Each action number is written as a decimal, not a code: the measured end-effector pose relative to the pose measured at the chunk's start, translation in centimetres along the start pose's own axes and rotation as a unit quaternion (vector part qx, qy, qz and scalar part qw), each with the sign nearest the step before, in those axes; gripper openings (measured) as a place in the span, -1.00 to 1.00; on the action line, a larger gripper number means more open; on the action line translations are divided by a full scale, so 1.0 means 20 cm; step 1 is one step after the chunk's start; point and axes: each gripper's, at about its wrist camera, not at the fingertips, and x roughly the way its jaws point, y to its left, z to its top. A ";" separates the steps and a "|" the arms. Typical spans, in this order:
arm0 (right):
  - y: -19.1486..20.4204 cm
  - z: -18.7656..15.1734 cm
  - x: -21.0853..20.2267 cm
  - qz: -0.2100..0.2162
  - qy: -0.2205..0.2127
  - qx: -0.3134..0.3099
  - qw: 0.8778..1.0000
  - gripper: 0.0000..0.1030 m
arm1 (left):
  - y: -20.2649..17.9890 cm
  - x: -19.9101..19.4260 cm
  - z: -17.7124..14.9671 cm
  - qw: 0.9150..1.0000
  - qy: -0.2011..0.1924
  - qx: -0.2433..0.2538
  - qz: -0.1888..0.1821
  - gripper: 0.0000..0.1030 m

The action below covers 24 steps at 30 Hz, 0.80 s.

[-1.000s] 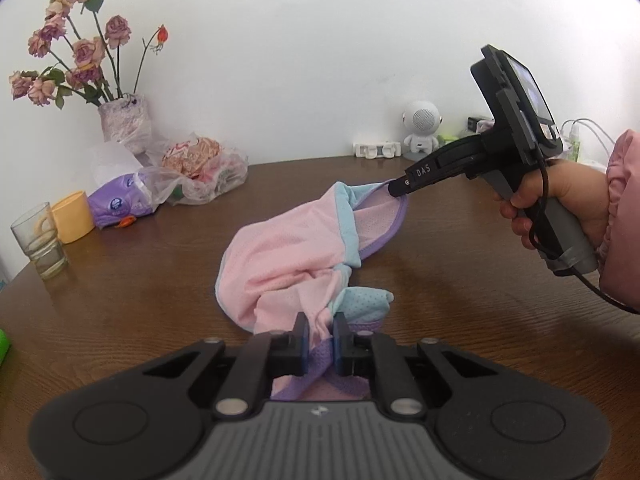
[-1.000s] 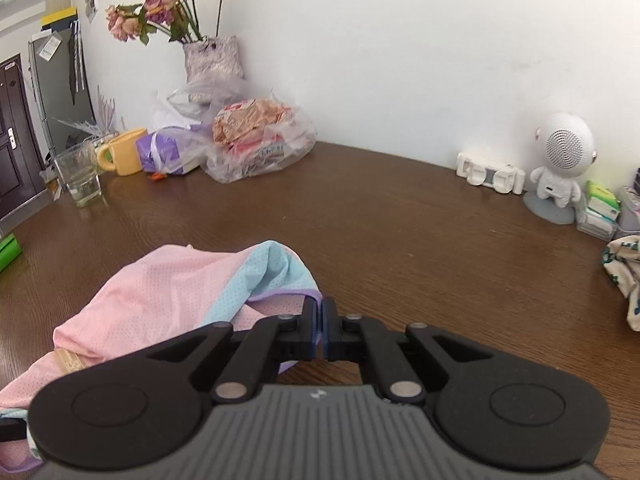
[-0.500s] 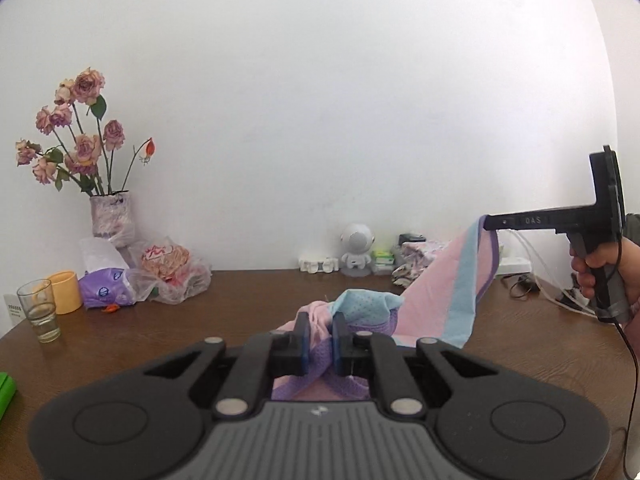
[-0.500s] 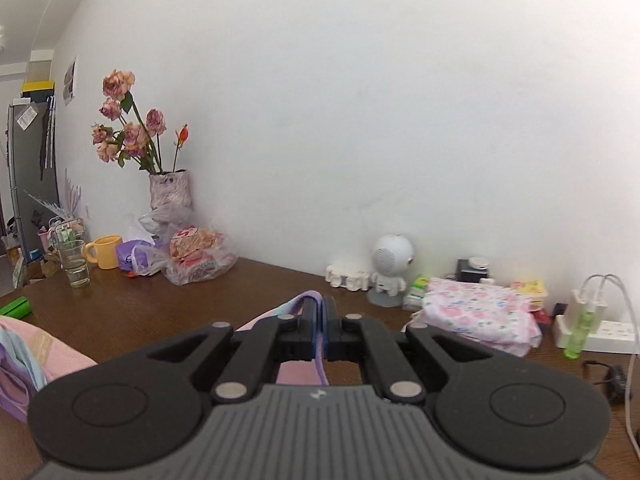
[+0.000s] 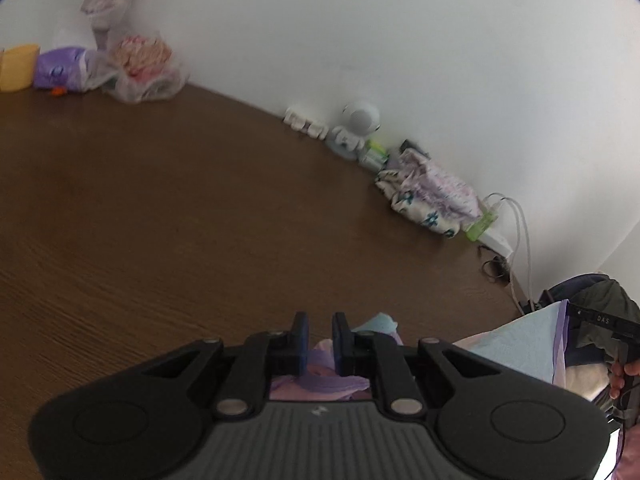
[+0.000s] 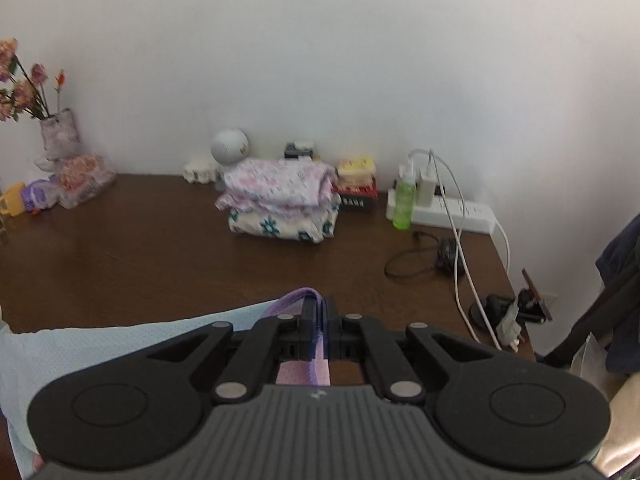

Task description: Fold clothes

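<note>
Two claws, left [image 5: 319, 336] and right [image 6: 323, 330], each pinch one pastel garment [image 6: 100, 344] above one table [image 6: 160, 256].

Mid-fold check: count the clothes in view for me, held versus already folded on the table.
Held, pink, blue and purple garment, by left gripper and right gripper: 1
Folded, stacked by the wall, pink floral piece on white piece with teal flowers: 2
Total: 3
</note>
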 end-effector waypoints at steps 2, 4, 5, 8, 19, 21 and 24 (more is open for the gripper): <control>-0.07 -0.07 0.22 -0.014 0.044 0.017 0.999 -0.96 | 0.01 0.12 -0.02 1.000 0.015 0.011 0.015 -0.88; -0.08 -0.13 0.35 -0.022 0.062 0.031 0.997 -0.96 | 0.01 0.17 -0.03 0.999 0.018 0.021 0.021 -0.88; -0.08 -0.15 0.42 -0.026 0.070 0.038 0.996 -0.96 | 0.00 0.20 -0.03 0.999 0.020 0.026 0.024 -0.87; -0.09 -0.20 0.50 -0.030 0.083 0.052 0.995 -0.86 | -0.02 0.24 -0.04 0.998 0.017 0.053 0.032 -0.62; 0.22 -0.37 -0.04 0.100 0.002 -0.169 0.980 0.32 | -0.55 0.08 -0.35 0.921 0.003 0.384 -0.058 0.58; 0.31 -0.42 -0.07 0.129 0.014 -0.206 0.970 0.31 | -0.62 0.12 -0.41 0.906 0.012 0.419 -0.062 0.58; 0.42 -0.49 -0.08 0.152 0.038 -0.242 0.957 0.20 | -0.68 0.18 -0.47 0.889 0.021 0.455 -0.052 0.54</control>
